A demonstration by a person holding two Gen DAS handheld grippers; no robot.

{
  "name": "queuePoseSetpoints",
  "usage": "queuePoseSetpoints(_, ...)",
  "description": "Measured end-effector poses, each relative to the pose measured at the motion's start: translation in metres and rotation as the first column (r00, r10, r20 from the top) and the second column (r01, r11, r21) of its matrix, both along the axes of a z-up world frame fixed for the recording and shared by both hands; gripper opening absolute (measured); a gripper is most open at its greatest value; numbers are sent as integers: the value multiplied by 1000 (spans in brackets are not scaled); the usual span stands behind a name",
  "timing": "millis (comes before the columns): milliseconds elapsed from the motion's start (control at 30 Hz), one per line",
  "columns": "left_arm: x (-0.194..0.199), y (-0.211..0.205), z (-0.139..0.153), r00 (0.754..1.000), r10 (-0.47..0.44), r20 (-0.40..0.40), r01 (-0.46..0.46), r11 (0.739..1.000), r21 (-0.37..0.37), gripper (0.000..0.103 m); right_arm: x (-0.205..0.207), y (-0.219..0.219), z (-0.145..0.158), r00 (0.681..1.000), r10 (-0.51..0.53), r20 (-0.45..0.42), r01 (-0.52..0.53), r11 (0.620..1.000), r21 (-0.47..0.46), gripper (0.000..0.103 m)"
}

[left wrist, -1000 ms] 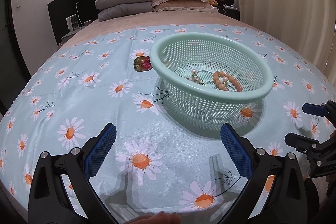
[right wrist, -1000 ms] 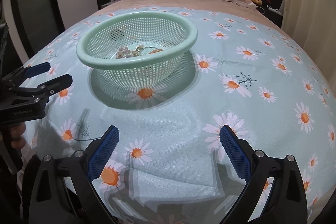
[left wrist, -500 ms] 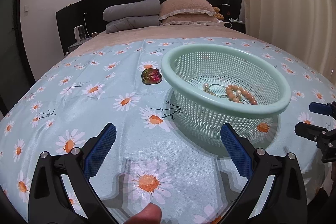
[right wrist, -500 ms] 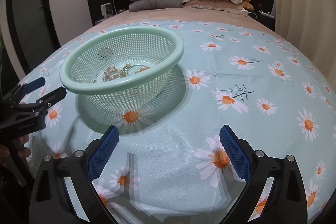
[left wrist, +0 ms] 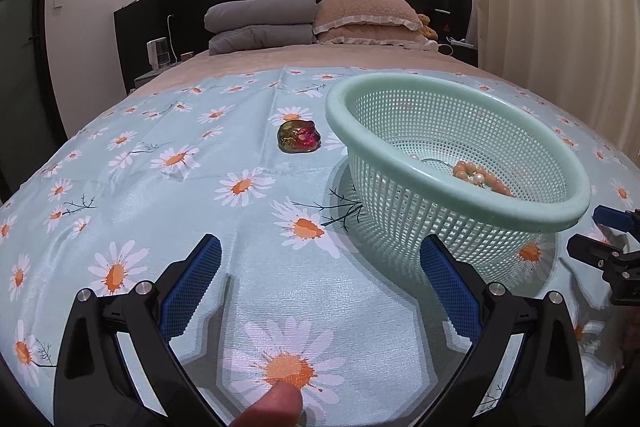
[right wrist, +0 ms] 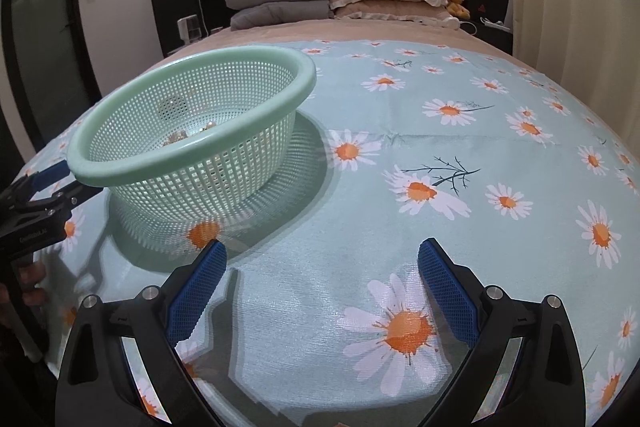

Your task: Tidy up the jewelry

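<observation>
- Basket (left wrist: 460, 163) of pale green mesh, standing on the daisy-print cloth (left wrist: 248, 287); seen in both views, to the right in the left wrist view and to the left in the right wrist view.
- Glossy red-green trinket (left wrist: 299, 137) on the cloth, just left of the basket: visible to the left wrist camera only.
- Peach bead bracelet (left wrist: 482, 181) inside the basket, plain from the left wrist; from the right wrist only a few pale beads (right wrist: 178, 137) behind the near rim.
- Left gripper (left wrist: 320, 291): spread wide, empty, low over the cloth, short of the trinket and basket.
- Right gripper (right wrist: 322, 287): spread wide, empty, basket ahead and to its left.
- Fingertip (left wrist: 276, 403) at the bottom edge of the left wrist view.
</observation>
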State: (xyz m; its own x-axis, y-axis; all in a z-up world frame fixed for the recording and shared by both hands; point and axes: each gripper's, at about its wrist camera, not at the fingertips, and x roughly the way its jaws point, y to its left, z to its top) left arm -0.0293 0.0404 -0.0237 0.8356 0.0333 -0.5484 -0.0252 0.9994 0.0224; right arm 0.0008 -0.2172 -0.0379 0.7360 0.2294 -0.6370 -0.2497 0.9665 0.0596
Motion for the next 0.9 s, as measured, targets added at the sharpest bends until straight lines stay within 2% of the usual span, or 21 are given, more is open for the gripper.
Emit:
queuePoseSetpoints(267, -5, -7, -1, 1000, -22, 19, 21, 1000, 19, 97, -4, 3, -2, 1000, 19, 23, -19, 1000, -5, 93)
queuePoseSetpoints(900, -4, -8, -1, 999, -36, 20, 35, 999, 13, 97, -6, 11, -6, 998, 59, 22, -59, 998, -27, 93)
